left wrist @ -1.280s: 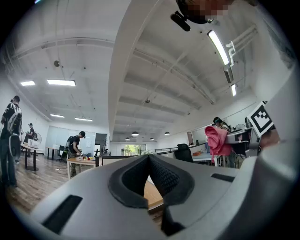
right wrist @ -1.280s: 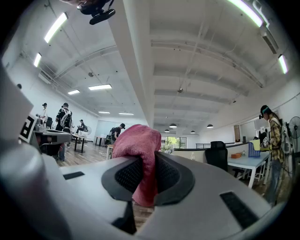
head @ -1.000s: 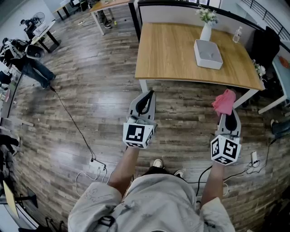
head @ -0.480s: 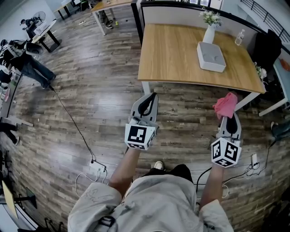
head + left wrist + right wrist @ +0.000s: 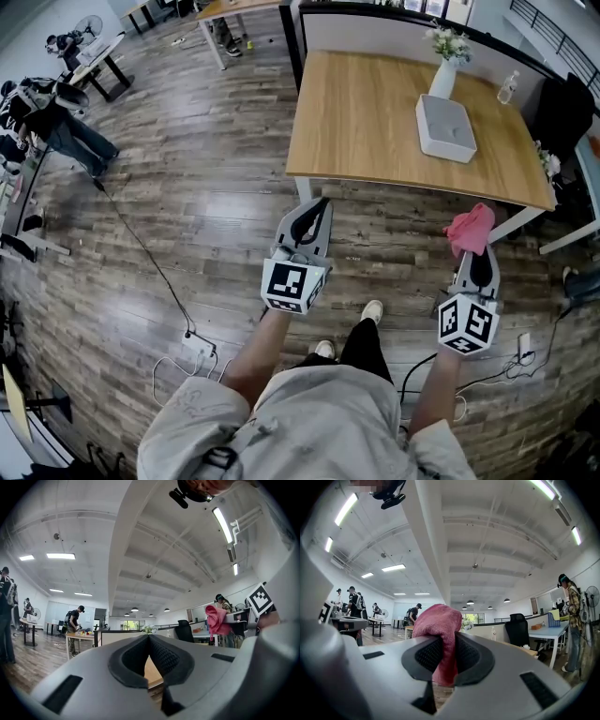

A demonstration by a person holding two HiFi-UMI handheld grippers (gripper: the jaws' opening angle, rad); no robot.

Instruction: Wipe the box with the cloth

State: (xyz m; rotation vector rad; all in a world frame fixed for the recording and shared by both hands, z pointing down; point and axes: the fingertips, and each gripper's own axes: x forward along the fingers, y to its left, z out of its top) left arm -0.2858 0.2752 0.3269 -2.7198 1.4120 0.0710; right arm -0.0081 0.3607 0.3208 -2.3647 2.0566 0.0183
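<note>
pink cloth (image 5: 469, 230) clamped in right gripper (image 5: 473, 251), left gripper (image 5: 321, 203) closed and empty, white box (image 5: 446, 128) on table (image 5: 366, 112)

light: bright, even, from ceiling strips (image 5: 346, 509) | floor (image 5: 187, 187): soft glare | edges: fisheye-bent, dark corners

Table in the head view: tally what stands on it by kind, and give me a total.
box: 1
vase with flowers: 1
bottle: 1
Total: 3
</note>
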